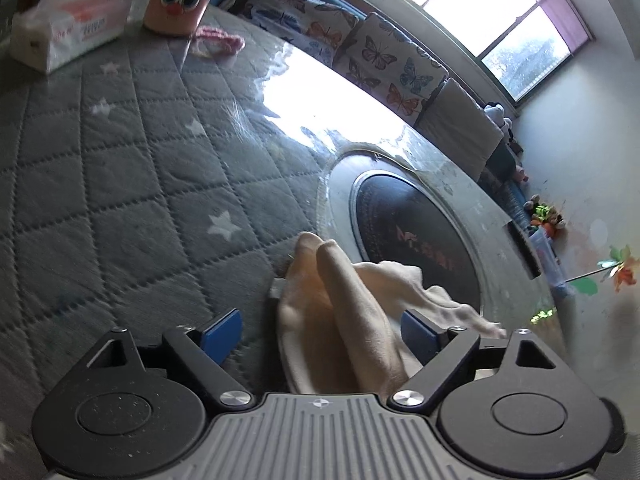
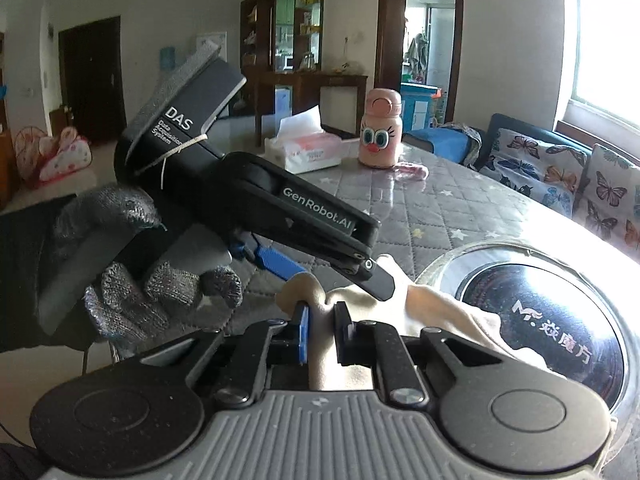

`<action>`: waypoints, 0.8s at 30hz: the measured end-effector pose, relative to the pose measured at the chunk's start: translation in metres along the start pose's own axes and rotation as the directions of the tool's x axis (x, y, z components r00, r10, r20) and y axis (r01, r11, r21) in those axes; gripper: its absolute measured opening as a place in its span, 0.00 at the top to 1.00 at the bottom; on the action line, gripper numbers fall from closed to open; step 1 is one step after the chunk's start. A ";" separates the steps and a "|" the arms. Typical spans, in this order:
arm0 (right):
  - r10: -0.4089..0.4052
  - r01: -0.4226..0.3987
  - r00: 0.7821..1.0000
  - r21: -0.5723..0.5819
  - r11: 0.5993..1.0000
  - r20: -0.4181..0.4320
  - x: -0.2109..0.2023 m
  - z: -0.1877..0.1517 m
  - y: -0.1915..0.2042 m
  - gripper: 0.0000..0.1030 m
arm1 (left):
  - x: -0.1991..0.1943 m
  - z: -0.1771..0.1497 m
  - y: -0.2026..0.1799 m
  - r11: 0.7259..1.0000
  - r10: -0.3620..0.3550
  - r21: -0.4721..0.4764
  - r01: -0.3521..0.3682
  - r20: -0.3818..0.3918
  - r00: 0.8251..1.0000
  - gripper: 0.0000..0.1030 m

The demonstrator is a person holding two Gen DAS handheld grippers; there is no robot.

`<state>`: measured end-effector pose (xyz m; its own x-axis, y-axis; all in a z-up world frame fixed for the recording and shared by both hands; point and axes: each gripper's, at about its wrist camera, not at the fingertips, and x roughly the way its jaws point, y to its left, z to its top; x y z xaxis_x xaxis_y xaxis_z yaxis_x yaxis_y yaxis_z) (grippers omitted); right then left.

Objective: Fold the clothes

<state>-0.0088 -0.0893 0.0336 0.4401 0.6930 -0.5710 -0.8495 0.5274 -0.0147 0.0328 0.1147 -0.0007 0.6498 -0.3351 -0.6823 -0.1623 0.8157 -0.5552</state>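
Observation:
A beige cloth (image 1: pixel 340 300) lies bunched on the grey quilted table cover (image 1: pixel 120 168), beside a round glass-rimmed black disc (image 1: pixel 408 224). My left gripper (image 1: pixel 322 334) stands open, its blue pads (image 1: pixel 224 334) wide apart on either side of a raised fold of the cloth. In the right wrist view my right gripper (image 2: pixel 322 316) is shut on a fold of the beige cloth (image 2: pixel 440 308). Just beyond it, a grey-gloved hand (image 2: pixel 132 280) holds the left gripper (image 2: pixel 340 280) slanting down over the same cloth.
At the far side of the table stand a tissue box (image 2: pixel 308 148) and a pink bottle with cartoon eyes (image 2: pixel 378 132), with a small pink item (image 2: pixel 412 170) beside them. Butterfly-print cushions (image 2: pixel 560 168) line a bench under the window.

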 end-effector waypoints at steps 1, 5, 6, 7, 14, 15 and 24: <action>0.003 -0.003 1.000 0.002 1.000 0.005 -0.001 0.000 -0.001 0.89 | 0.000 0.000 0.000 1.000 -0.001 -0.008 0.001 -0.002 1.000 0.18; 0.013 -0.013 1.000 0.017 1.000 0.023 -0.008 -0.003 -0.003 0.89 | 0.000 0.000 0.003 0.998 -0.019 -0.062 0.018 -0.013 1.000 0.24; 0.013 -0.014 1.000 0.018 1.000 0.025 -0.009 -0.003 -0.004 0.89 | 0.000 0.000 0.004 0.997 -0.031 -0.076 0.029 -0.019 0.999 0.26; 0.013 -0.014 1.000 0.018 1.000 0.027 -0.009 -0.003 -0.005 0.89 | 0.001 0.000 0.005 0.995 -0.044 -0.091 0.042 -0.025 0.999 0.27; 0.025 -0.026 0.999 0.015 1.000 0.033 -0.009 -0.003 -0.003 0.89 | 0.010 -0.002 0.010 0.980 -0.111 -0.174 0.099 -0.064 0.992 0.62; 0.029 -0.030 0.999 0.014 0.999 0.029 -0.008 -0.004 -0.002 0.89 | 0.012 -0.002 0.012 0.978 -0.117 -0.183 0.102 -0.072 0.991 0.71; 0.005 -0.007 1.000 0.104 0.995 0.012 -0.023 -0.017 -0.023 0.85 | 0.013 -0.003 0.018 0.979 -0.115 -0.177 0.102 -0.066 0.991 0.81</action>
<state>-0.0041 -0.1260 0.0330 0.4389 0.7017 -0.5612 -0.8175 0.5711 0.0747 0.0356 0.1234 -0.0209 0.6134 -0.4575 -0.6437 -0.2238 0.6809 -0.6973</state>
